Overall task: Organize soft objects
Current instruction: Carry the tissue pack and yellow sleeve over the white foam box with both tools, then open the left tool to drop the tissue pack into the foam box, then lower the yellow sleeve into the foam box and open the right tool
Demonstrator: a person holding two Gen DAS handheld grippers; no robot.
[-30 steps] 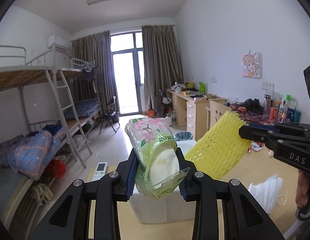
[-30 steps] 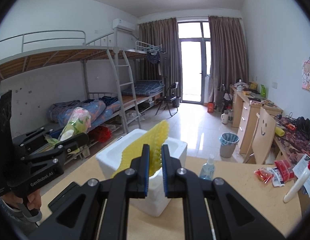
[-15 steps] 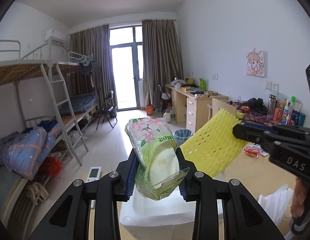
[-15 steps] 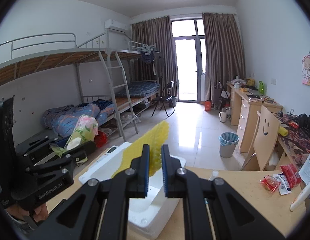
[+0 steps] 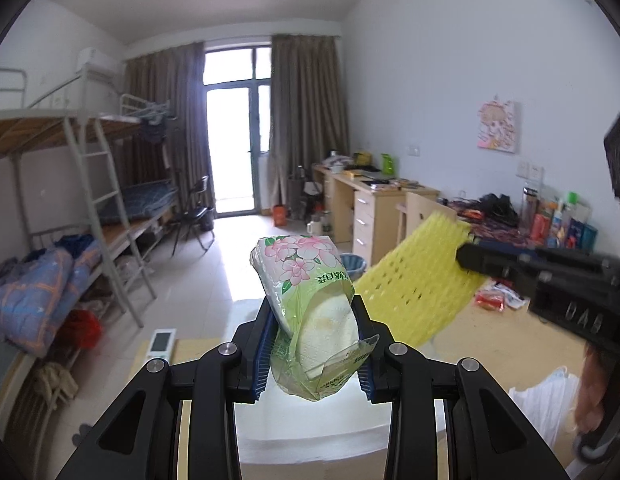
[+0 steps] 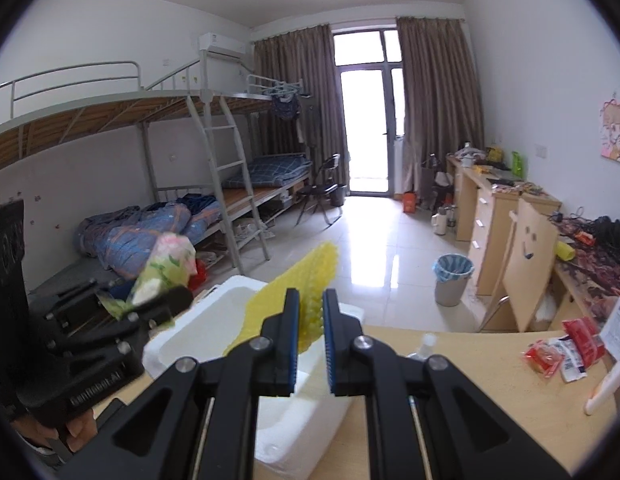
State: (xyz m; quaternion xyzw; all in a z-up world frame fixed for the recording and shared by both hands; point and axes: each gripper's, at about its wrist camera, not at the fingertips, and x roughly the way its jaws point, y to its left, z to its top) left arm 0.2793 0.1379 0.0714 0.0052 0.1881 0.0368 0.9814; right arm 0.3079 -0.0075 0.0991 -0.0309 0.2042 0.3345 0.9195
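My left gripper [image 5: 314, 340] is shut on a green tissue pack [image 5: 310, 308] printed with pink flowers, held above a white foam box [image 5: 310, 432]. My right gripper [image 6: 307, 328] is shut on a yellow foam net sleeve [image 6: 305, 280], also held over the white foam box [image 6: 293, 420]. In the left wrist view the sleeve [image 5: 418, 284] and right gripper [image 5: 466, 258] come in from the right. In the right wrist view the left gripper [image 6: 165, 300] with the tissue pack [image 6: 165, 264] is at the left.
The box stands on a wooden table [image 6: 490, 400]. A white cloth [image 5: 546, 400] lies on the table's right. Red snack packets [image 6: 566, 352] and a small bottle [image 6: 424, 344] lie on the table. A remote [image 5: 161, 342] lies at its left edge.
Both grippers have moved forward over the foam box with their objects still held. The box now sits closer beneath them.
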